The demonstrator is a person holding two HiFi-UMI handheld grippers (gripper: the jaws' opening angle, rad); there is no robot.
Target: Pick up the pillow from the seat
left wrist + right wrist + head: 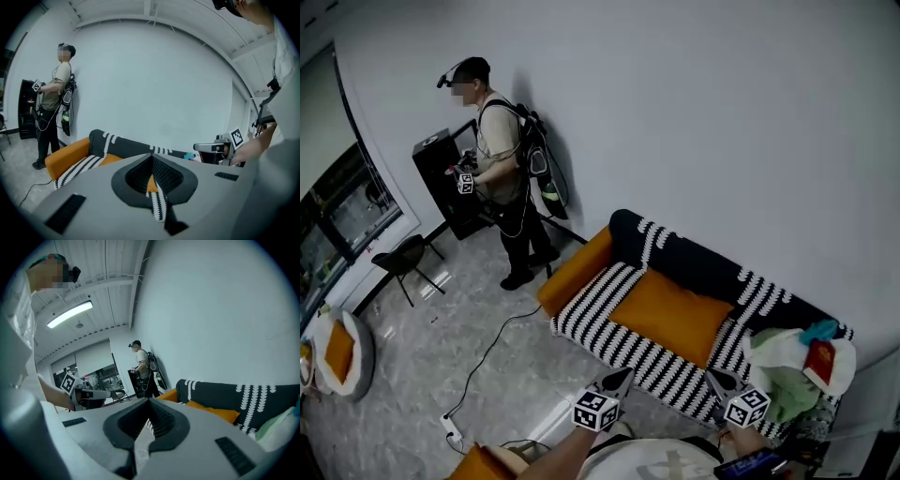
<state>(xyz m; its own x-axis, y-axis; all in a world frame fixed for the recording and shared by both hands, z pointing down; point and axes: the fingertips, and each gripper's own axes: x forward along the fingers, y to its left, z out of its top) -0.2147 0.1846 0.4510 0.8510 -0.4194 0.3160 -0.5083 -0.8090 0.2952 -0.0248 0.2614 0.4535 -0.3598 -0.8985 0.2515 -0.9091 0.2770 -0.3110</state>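
The orange pillow point(673, 315) lies flat on the seat of a black-and-white striped sofa point(609, 339). Both grippers hover in front of the sofa's near edge, apart from the pillow. My left gripper point(617, 381) is shut and holds nothing. My right gripper point(715, 379) is shut too, with nothing in it. In the left gripper view the shut jaws point(151, 158) point at the sofa, with a slice of the pillow point(110, 159) beyond them. The right gripper view has its shut jaws point(149, 402) aimed along the sofa, the pillow point(213, 411) to the right.
The sofa has an orange armrest point(575, 269) at its left end and a heap of cloth point(785, 367) with a red book point(820, 357) at its right. Another person point(503, 178) stands by a black cabinet point(442, 181). A chair point(403, 258), a cable and a power strip point(450, 428) are on the floor.
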